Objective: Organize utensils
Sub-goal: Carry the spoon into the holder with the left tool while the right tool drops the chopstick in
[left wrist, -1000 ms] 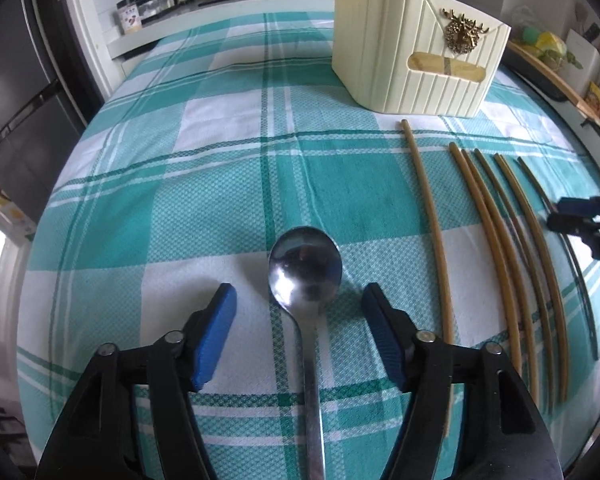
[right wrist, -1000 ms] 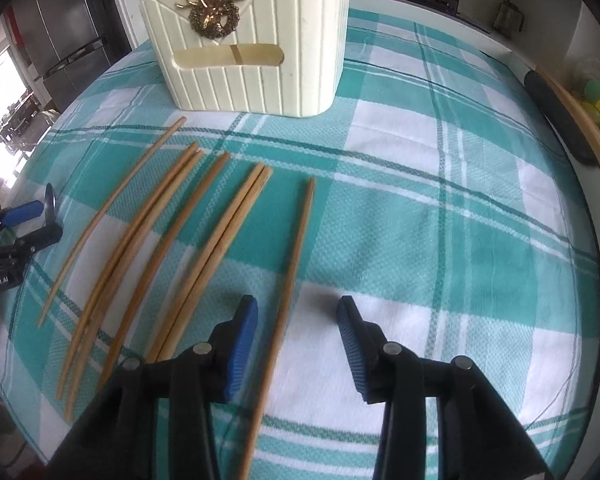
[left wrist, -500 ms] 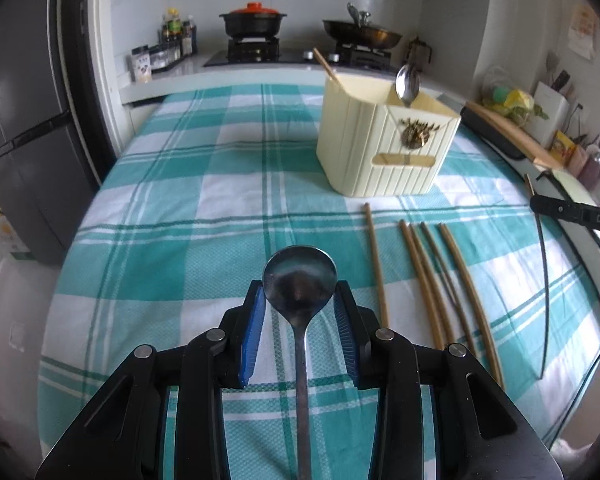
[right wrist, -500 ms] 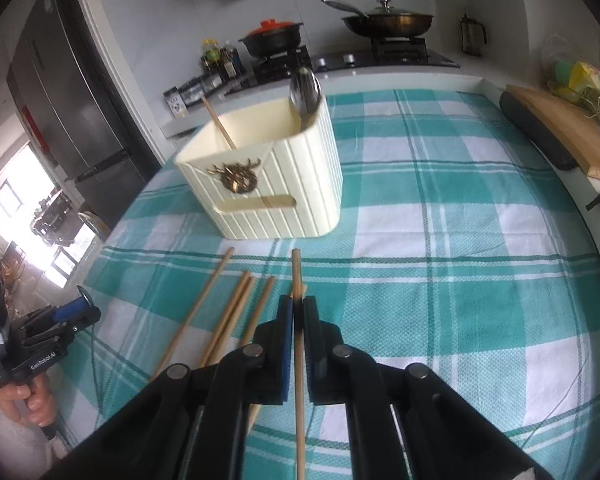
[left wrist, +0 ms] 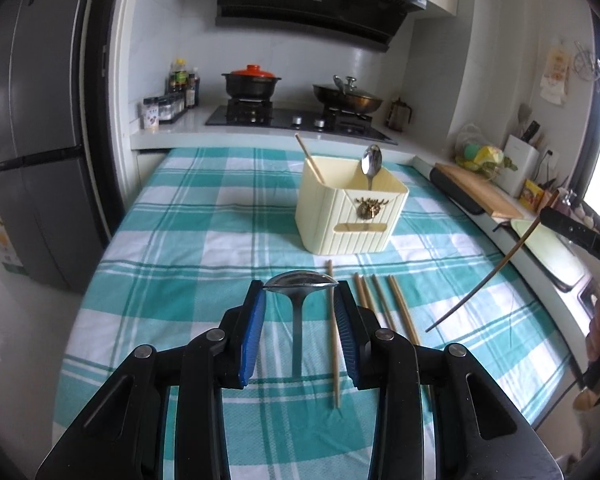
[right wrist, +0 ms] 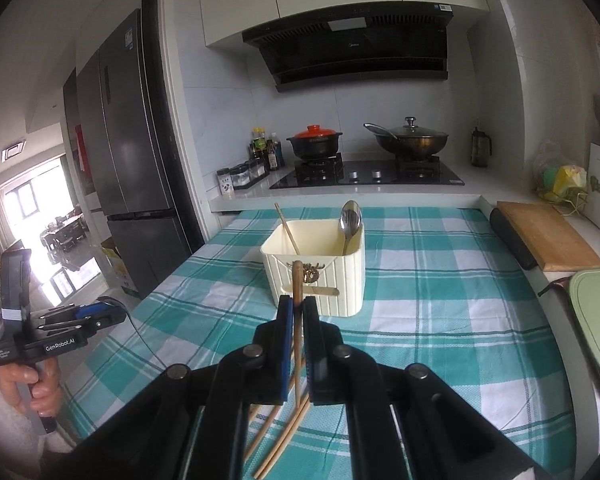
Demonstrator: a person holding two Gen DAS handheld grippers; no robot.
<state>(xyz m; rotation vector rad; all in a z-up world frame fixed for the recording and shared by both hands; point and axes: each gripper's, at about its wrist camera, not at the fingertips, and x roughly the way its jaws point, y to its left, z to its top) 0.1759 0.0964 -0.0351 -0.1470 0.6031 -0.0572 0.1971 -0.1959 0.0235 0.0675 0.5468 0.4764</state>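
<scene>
Both tools grip: left tool [left wrist: 300, 304] clamps a spoon [left wrist: 301, 280], right tool [right wrist: 298, 312] a chopstick [right wrist: 297, 284], its lower end apparently hidden.

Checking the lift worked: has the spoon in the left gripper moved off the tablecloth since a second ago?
Yes. The spoon, clamped in the left gripper, has risen off the tablecloth, where it lay flat earlier.

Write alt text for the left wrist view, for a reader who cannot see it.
The left gripper clamps a metal spoon by its bowl, lifted above a teal checked tablecloth. Beyond it stands a cream utensil holder with a spoon and chopstick inside, and five chopsticks lie on the cloth. At right, a hand holds the other gripper with a chopstick.
</scene>
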